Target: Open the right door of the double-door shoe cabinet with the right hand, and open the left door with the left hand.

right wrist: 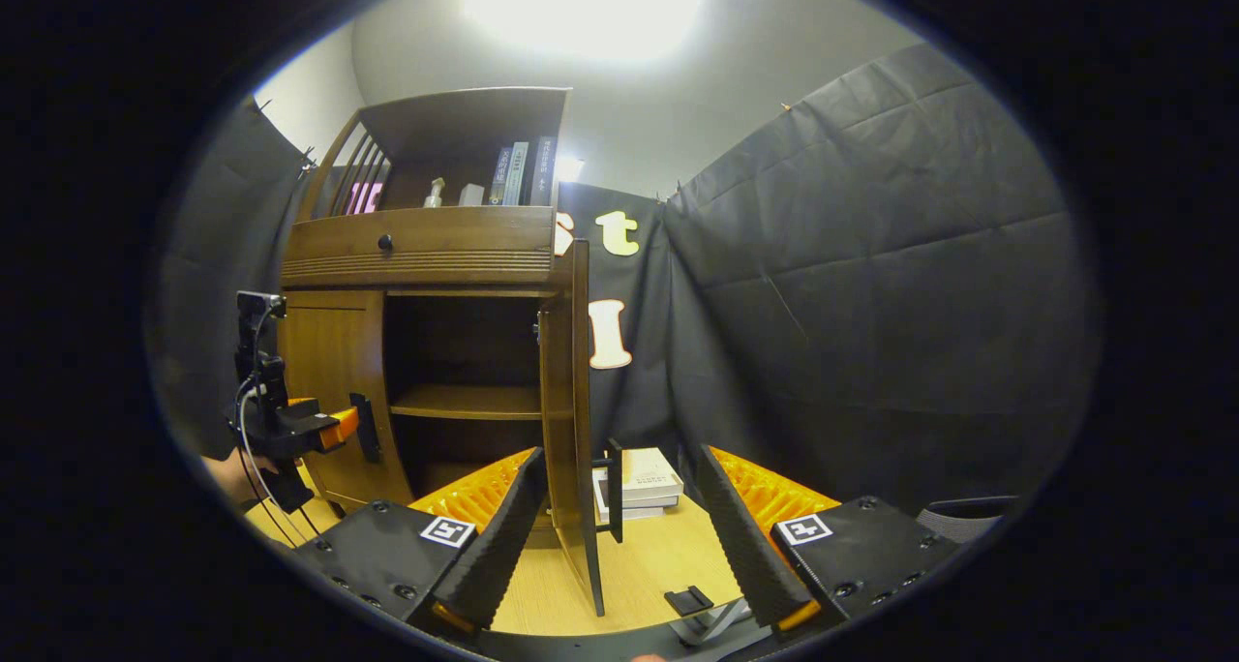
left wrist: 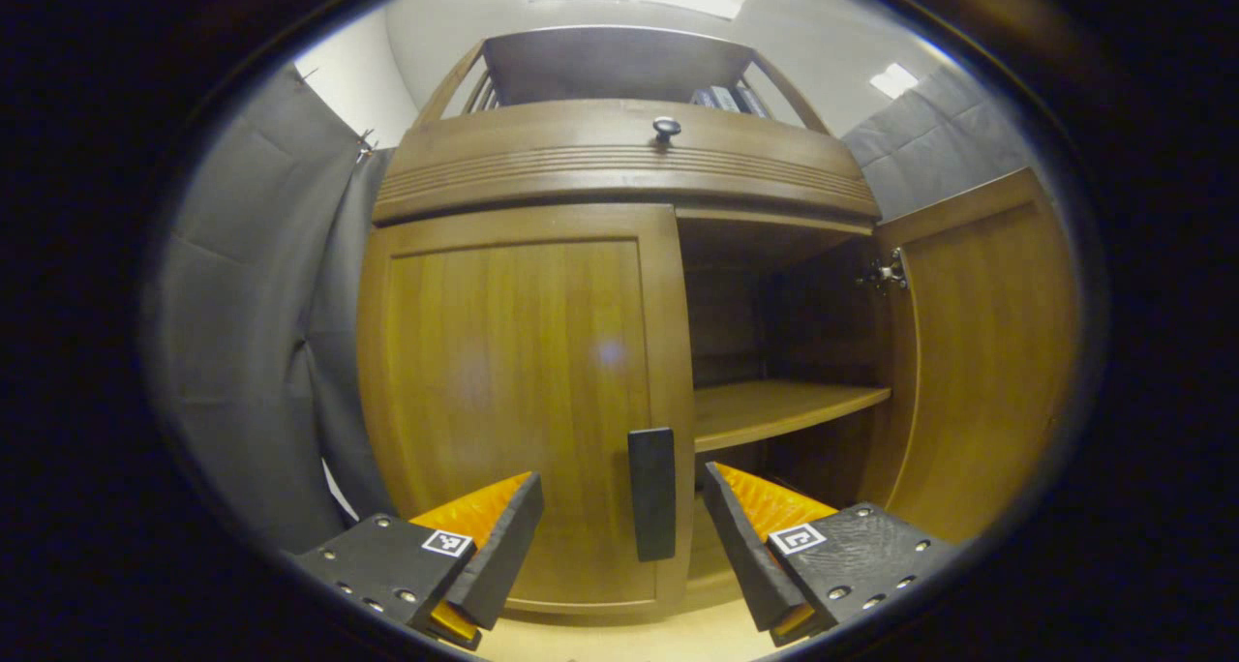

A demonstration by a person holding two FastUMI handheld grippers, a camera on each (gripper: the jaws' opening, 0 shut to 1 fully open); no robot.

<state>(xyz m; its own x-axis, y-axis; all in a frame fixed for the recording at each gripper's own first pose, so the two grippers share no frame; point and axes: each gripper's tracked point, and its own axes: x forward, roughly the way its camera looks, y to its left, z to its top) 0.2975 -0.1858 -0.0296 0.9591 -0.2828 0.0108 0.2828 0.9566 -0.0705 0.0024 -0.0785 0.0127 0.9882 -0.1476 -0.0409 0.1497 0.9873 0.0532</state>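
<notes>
In the left gripper view, the shoe cabinet is seen across the middle of the frame. Its left door is shut and lies at centre left, with a dark upright handle at its right edge, low in the frame. The left claw is held spread at the bottom of the frame, its two fingers set apart, and the handle is seen in the gap between them, nearer the right finger; whether the handle is touched cannot be told. The right door is swung open at the right of the frame, and an inner shelf is exposed at centre right. A drawer with a round knob is seen above the doors, at upper centre.

In the right gripper view, the cabinet is placed at centre left. The right door is seen edge-on near the middle of the frame, standing open, with its dark handle on the side toward the right of the frame. The right claw is spread at the bottom of the frame, and the door's lower edge and handle lie between its fingers, neither finger being pressed on them. The left claw is seen farther off at the left, close to the shut left door. Books stand on the top shelf at upper left, and a stack of books rests on the floor just right of the open door.
</notes>
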